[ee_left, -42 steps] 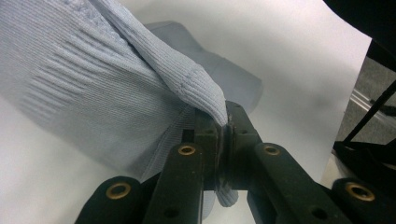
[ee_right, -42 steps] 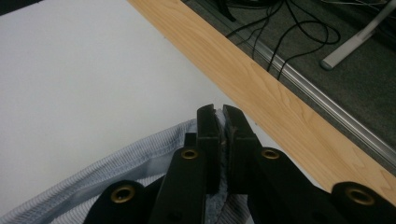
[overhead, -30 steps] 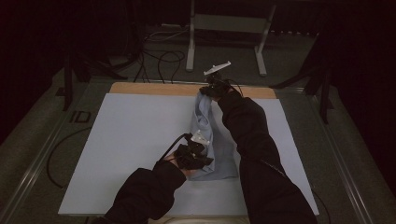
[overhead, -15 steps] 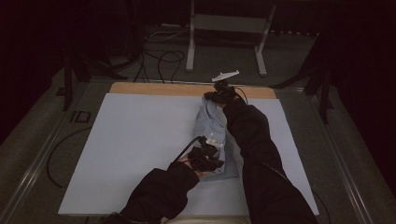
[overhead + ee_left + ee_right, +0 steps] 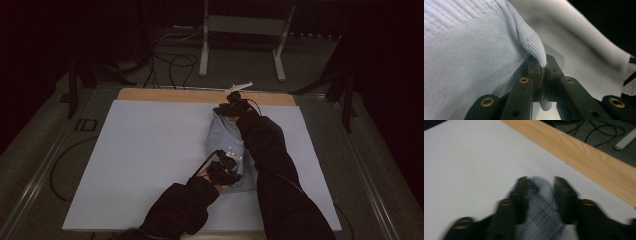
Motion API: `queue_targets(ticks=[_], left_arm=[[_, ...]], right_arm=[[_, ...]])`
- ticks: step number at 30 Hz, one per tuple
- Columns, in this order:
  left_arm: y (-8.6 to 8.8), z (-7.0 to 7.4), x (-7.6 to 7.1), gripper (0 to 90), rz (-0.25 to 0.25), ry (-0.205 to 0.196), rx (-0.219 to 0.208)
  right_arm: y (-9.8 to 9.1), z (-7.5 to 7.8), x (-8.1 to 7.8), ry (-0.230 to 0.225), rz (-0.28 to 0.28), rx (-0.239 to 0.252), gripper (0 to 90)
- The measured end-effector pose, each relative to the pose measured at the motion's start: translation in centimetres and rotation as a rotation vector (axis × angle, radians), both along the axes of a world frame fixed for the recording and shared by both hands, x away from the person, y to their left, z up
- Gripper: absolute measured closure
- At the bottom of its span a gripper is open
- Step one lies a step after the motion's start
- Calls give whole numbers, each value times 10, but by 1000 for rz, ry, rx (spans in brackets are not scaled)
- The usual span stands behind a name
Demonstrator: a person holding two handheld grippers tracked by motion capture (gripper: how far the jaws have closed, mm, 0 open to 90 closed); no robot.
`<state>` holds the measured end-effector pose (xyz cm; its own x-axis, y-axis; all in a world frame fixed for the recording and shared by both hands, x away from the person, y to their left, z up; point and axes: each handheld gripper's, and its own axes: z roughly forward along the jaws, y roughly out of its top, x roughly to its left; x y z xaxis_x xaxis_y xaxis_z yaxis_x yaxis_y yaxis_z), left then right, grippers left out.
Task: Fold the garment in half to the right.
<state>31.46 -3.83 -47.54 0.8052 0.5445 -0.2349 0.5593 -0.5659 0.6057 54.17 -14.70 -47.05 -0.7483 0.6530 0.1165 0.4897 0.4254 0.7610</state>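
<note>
Cloth, pale blue and knitted, lies in a narrow folded strip (image 5: 226,150) on my white table sheet (image 5: 140,160), running from near my body toward the far wooden edge (image 5: 165,95). From the high view I see my left gripper (image 5: 223,172) at the near end of the strip and my right gripper (image 5: 231,107) at the far end, my dark sleeves (image 5: 270,165) covering much of the cloth's right side. That view is too dim and distant to show how my jaws stand.

My left gripper view settles it for that hand: my left gripper (image 5: 543,72) has its jaws pressed together on a ribbed fold of the cloth (image 5: 474,50), a tongue of the knit rising out between the tips and a small bit poking out below them. Ribbing and a stitched seam show here.

My right gripper view is blurred. My right gripper (image 5: 539,187) has its jaws apart, with a bunched lump of the cloth (image 5: 541,212) sitting between them; a gap shows beside each tip, so they are spread around the fabric and not pinching it. Beyond them the white sheet meets the wooden edge (image 5: 584,157), with grey floor and black cables (image 5: 599,130) past it.
</note>
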Motion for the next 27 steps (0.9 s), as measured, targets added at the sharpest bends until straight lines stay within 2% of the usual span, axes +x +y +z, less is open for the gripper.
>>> queue_targets(ticks=[2, 4, 6, 7, 8, 11, 12, 14, 15, 16, 18, 22, 23, 25, 26, 27], left_arm=[[-2, -4, 2, 865, 0, 6, 13], [-4, -7, 3, 864, 1, 17, 12], [-6, -8, 4, 863, 1, 24, 14], [-6, -8, 4, 863, 1, 24, 14], [-9, -9, 5, 862, -2, 28, 15], [-11, -10, 6, 857, 0, 33, 13], [-15, -10, 8, 850, 3, 32, 13], [-17, -10, 8, 837, 4, 31, 13], [-21, -11, 9, 817, -5, 38, 7], [-21, -11, 9, 794, -5, 38, 7], [-27, -13, 7, 747, -42, 48, 16], [-31, -13, 6, 661, -56, 47, 11], [-31, -12, 5, 639, -63, 44, 17], [-33, -10, 3, 574, -69, 41, 3], [-33, -10, 3, 570, -69, 41, 3], [-33, -7, 2, 539, -73, 18, 0]], right_arm=[[-2, -2, 0, 34, 1, -13, 417], [-7, -2, -1, 62, -3, 2, 307], [-12, 1, -3, 61, -10, 24, 229], [-12, 1, -3, 61, -10, 24, 229], [-16, 6, -6, 60, -5, 37, 163], [-17, 8, -9, 54, -1, 45, 149], [-19, 14, -16, 38, 11, 37, 138], [-20, 16, -18, 34, 16, 37, 135], [-24, 20, -22, 27, 12, 58, 135], [-24, 20, -22, 27, 12, 58, 135], [-29, 24, -28, 26, 14, 69, 130], [-40, 28, -35, 20, 9, 94, 129], [-43, 29, -36, 18, 5, 98, 126], [-49, 30, -38, 15, -1, 114, 120], [-49, 30, -38, 15, -1, 114, 120], [-55, 32, -40, 13, -12, 127, 116]])
